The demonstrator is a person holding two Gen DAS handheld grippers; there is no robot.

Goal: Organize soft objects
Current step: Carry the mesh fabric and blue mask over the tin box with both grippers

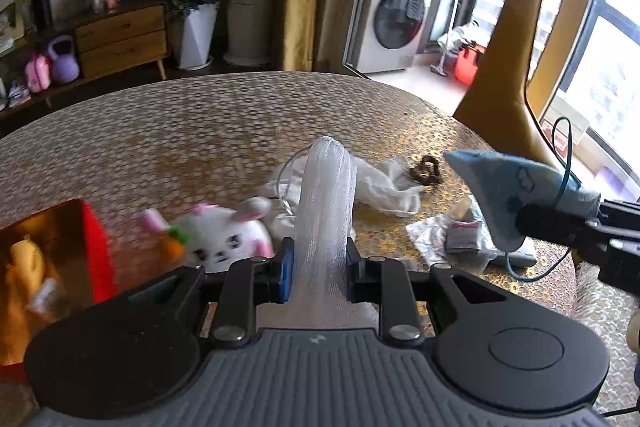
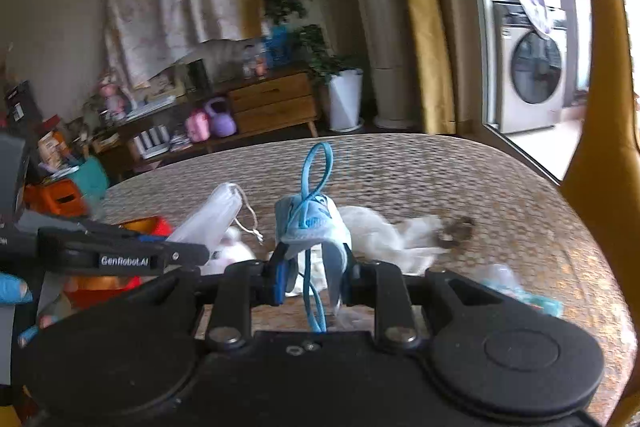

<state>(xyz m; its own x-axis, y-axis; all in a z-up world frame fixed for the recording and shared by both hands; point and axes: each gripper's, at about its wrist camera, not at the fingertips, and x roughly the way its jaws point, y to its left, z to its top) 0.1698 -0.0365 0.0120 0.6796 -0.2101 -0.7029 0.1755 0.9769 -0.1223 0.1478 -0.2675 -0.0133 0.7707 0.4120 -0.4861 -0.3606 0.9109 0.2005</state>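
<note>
My left gripper [image 1: 322,263] is shut on a white mesh pouch [image 1: 326,211] that stands up between its blue pads above the table. In the right wrist view that pouch [image 2: 210,215] and the left gripper [image 2: 188,251] show at the left. My right gripper [image 2: 312,277] is shut on a light blue soft pouch [image 2: 312,223] with a blue cord loop [image 2: 316,167]. The same blue pouch [image 1: 508,191] appears at the right of the left wrist view. A white plush rabbit [image 1: 228,237] with a carrot lies on the table below the left gripper.
A red box [image 1: 68,259] with a yellow soft item inside stands at the table's left. White cloth [image 1: 384,187], a brown hair tie [image 1: 426,171] and plastic-wrapped packets [image 1: 460,239] lie on the round patterned table [image 1: 200,131]. A yellow chair back [image 1: 508,59] rises at the far right.
</note>
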